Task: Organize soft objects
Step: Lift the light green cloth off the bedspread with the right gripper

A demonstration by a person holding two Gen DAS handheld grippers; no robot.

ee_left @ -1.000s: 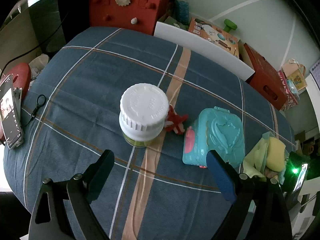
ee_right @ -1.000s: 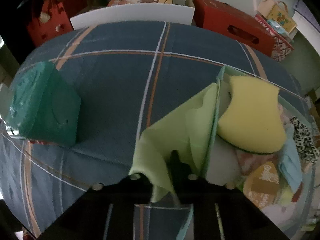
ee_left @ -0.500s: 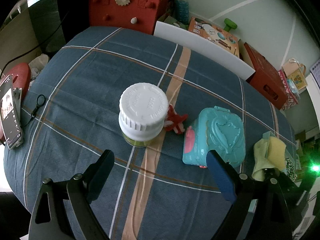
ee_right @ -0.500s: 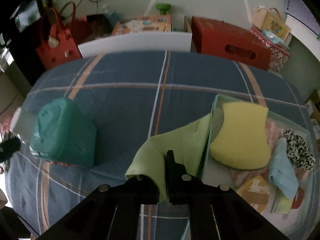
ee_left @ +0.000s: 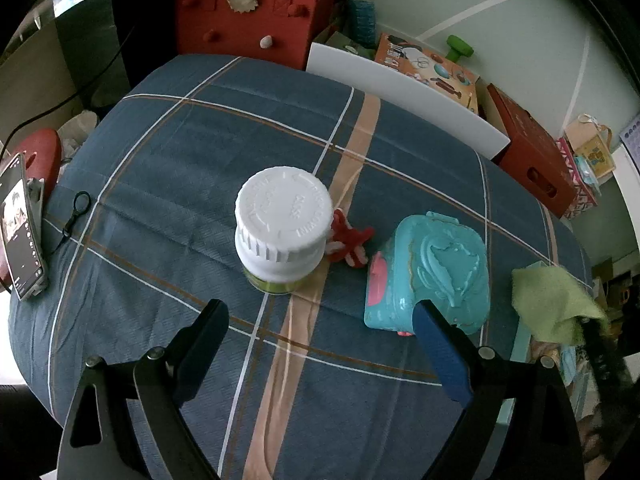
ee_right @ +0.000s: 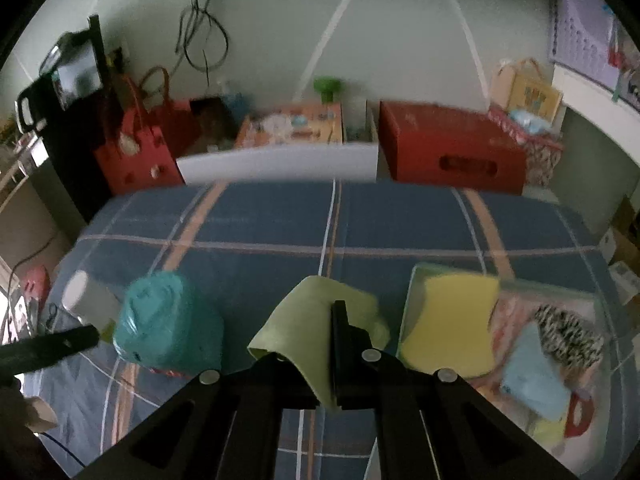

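My right gripper (ee_right: 334, 312) is shut on a light green cloth (ee_right: 308, 320) and holds it above the table, just left of a pale green tray (ee_right: 412, 300). The tray holds a yellow sponge (ee_right: 452, 320), a light blue cloth (ee_right: 536, 372), a black-and-white patterned piece (ee_right: 568, 328) and other soft things. The green cloth also shows at the right edge of the left wrist view (ee_left: 552, 304). My left gripper (ee_left: 320, 344) is open and empty, low over the table in front of a white-lidded jar (ee_left: 284, 228). A small red and white soft toy (ee_left: 350, 240) lies beside the jar.
A teal plastic case (ee_left: 436, 272) stands right of the jar; it also shows in the right wrist view (ee_right: 168, 324). A phone (ee_left: 20, 224) stands at the table's left edge. A red bag (ee_left: 248, 12), a white board (ee_left: 404, 88) and red boxes (ee_right: 452, 152) stand behind the table.
My right gripper has lifted the green cloth up and back, off the tray's edge, and the view has risen and tilted up. The left gripper has not moved.
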